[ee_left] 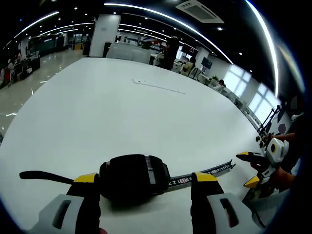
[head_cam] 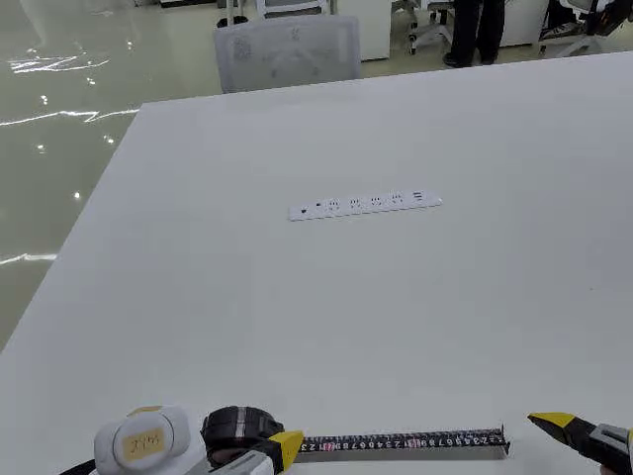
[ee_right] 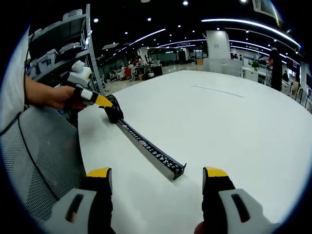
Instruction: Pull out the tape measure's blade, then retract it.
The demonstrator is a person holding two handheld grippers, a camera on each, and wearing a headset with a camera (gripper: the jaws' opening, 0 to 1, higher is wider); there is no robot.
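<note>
Now | table (head_cam: pixel 297 297), power strip (head_cam: pixel 364 204) | glossy floor (head_cam: pixel 69 99) | left gripper (ee_left: pixel 146 177) spread astride tape measure (ee_left: pixel 127 176) | right gripper (ee_right: pixel 158 171) spread

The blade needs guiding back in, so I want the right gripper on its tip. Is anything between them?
Nothing visible stands in the way. The end hook lies on bare table just ahead of the open right gripper. The power strip sits much farther out on the table.

One tape measure (head_cam: pixel 237 427); left tongs (ee_left: pixel 146 178), right tongs (ee_right: pixel 158 171): two; one power strip (head_cam: pixel 364 205); one chair (head_cam: pixel 287 51).
</note>
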